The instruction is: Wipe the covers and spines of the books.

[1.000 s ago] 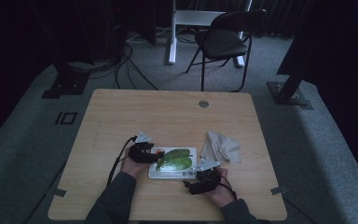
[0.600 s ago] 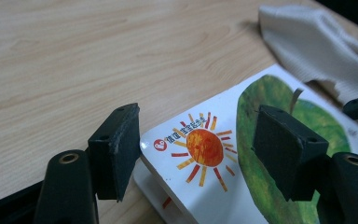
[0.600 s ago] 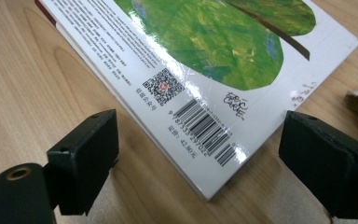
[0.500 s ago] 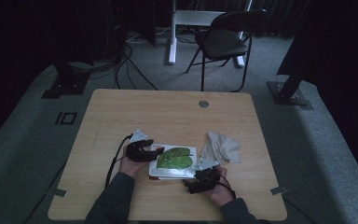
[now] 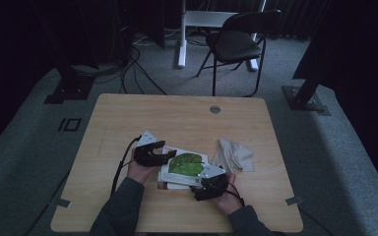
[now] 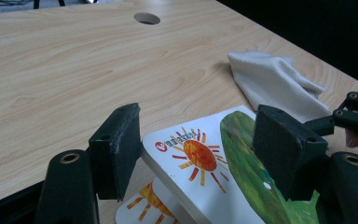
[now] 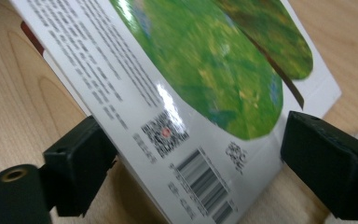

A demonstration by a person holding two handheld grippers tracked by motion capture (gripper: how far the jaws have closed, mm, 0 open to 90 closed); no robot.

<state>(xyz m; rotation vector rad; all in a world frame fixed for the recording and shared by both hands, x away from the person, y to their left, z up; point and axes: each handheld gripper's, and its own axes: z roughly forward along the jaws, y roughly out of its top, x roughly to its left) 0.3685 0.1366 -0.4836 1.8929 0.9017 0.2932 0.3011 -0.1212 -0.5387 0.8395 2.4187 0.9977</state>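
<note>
Left gripper (image 5: 153,153): jaws apart, straddling the book's (image 5: 184,167) raised sun-printed corner (no pad pressing).
Book: on the bench (image 5: 128,118), left of the white cloth (image 5: 234,155).
Right gripper (image 5: 209,186): jaws apart around the book's barcode edge.
Risk: unclamped, the cover may slip and drop shut.

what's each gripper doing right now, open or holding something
Left gripper: open, jaws standing either side of the board book, pads not pressing on it.
Right gripper: jaws wide around the book's barcode edge; whether they grip it cannot be told.
</note>
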